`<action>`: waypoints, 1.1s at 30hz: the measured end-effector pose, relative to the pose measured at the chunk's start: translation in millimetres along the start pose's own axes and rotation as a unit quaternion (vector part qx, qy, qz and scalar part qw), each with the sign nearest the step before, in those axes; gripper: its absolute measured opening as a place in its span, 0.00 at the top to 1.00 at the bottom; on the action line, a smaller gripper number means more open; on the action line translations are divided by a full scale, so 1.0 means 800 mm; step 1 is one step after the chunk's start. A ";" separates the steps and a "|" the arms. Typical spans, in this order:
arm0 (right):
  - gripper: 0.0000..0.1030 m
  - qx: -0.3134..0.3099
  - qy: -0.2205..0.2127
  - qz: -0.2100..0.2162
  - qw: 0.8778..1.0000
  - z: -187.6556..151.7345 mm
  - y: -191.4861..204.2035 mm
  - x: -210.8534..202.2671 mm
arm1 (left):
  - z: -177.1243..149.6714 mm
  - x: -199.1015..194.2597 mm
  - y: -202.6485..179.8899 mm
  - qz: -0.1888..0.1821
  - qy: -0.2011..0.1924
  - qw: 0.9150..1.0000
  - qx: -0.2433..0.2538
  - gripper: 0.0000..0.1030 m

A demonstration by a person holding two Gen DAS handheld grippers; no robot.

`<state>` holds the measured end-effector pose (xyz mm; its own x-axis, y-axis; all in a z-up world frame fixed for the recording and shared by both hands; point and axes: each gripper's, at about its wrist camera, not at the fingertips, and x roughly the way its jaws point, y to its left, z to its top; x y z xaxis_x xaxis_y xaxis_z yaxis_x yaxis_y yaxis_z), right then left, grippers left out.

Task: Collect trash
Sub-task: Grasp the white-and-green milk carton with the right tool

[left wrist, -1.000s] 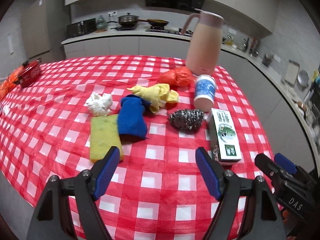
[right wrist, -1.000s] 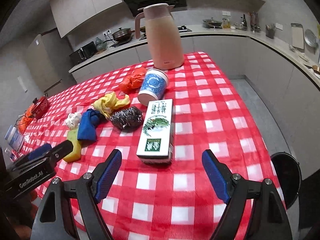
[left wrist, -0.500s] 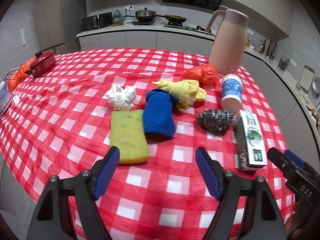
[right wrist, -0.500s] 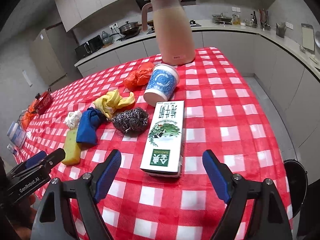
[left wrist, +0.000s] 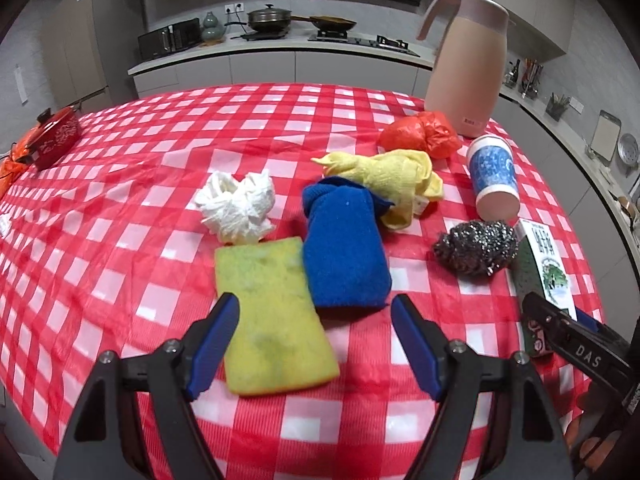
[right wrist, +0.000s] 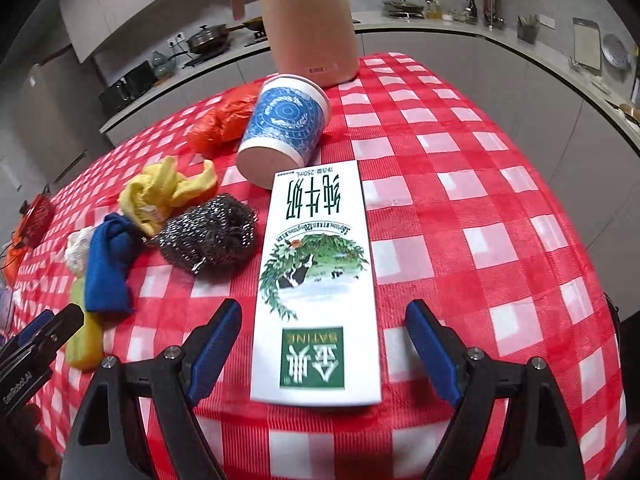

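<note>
A white-and-green milk carton (right wrist: 318,280) lies flat near the table's front edge, its near end between the open fingers of my right gripper (right wrist: 322,352). A blue-and-white paper cup (right wrist: 284,126) lies on its side beyond it. My left gripper (left wrist: 316,344) is open and empty, over the near end of a yellow sponge (left wrist: 272,320) and a blue cloth (left wrist: 344,248). Crumpled white tissue (left wrist: 238,204), a yellow cloth (left wrist: 392,178), an orange plastic bag (left wrist: 420,134) and a steel scourer (left wrist: 476,246) lie around them.
A pink thermos jug (left wrist: 466,64) stands at the back of the red checkered table (left wrist: 160,168). A red pot (left wrist: 56,136) sits at the far left edge. Kitchen counters run behind and to the right. The carton also shows in the left wrist view (left wrist: 546,276).
Both grippers have moved forward and lower toward the table. The carton now lies between my right fingers, and the sponge and blue cloth sit closer to my left fingers.
</note>
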<state>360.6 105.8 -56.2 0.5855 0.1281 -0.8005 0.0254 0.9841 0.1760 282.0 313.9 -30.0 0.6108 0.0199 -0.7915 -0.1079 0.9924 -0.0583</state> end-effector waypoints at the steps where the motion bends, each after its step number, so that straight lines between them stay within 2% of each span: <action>1: 0.17 0.000 0.001 -0.005 1.000 0.001 0.001 0.004 | 0.002 0.003 0.002 -0.002 0.001 1.000 -0.001 0.23; 2: 0.17 -0.001 0.001 -0.007 1.000 0.001 0.003 0.006 | 0.004 0.004 0.003 -0.003 0.002 1.000 -0.001 0.23; 3: 0.23 -0.001 0.001 -0.006 1.000 0.002 0.004 0.007 | 0.005 0.006 0.004 -0.004 0.003 1.000 0.000 0.23; 5: 0.41 -0.004 0.000 -0.013 1.000 0.002 0.007 0.008 | 0.008 0.009 0.008 -0.007 0.005 1.000 0.000 0.23; 16: 0.43 -0.005 0.010 0.001 1.000 -0.012 0.026 -0.004 | 0.001 0.014 0.033 0.006 0.023 1.000 -0.012 0.23; 20: 0.36 -0.010 0.015 -0.006 1.000 -0.017 0.032 0.000 | -0.004 0.021 0.039 0.016 0.034 0.999 -0.009 0.23; 21: 0.33 -0.009 0.015 -0.007 1.000 -0.018 0.033 0.000 | -0.004 0.024 0.040 0.015 0.037 0.999 -0.010 0.23; 25: 0.32 -0.004 0.014 -0.006 1.000 -0.019 0.035 -0.001 | -0.007 0.036 0.042 0.005 0.052 0.998 -0.016 0.23; 28: 0.32 -0.003 0.008 -0.003 1.000 -0.020 0.037 -0.003 | -0.009 0.042 0.041 0.006 0.051 0.999 -0.003 0.23; 33: 0.32 0.000 0.006 -0.010 1.000 -0.018 0.036 0.000 | -0.010 0.044 0.054 -0.010 0.047 0.999 -0.010 0.23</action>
<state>349.7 136.0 -59.5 0.5747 0.1093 -0.8110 0.0380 0.9864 0.1599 292.2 356.3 -65.2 0.5364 -0.0134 -0.8439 -0.1128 0.9898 -0.0874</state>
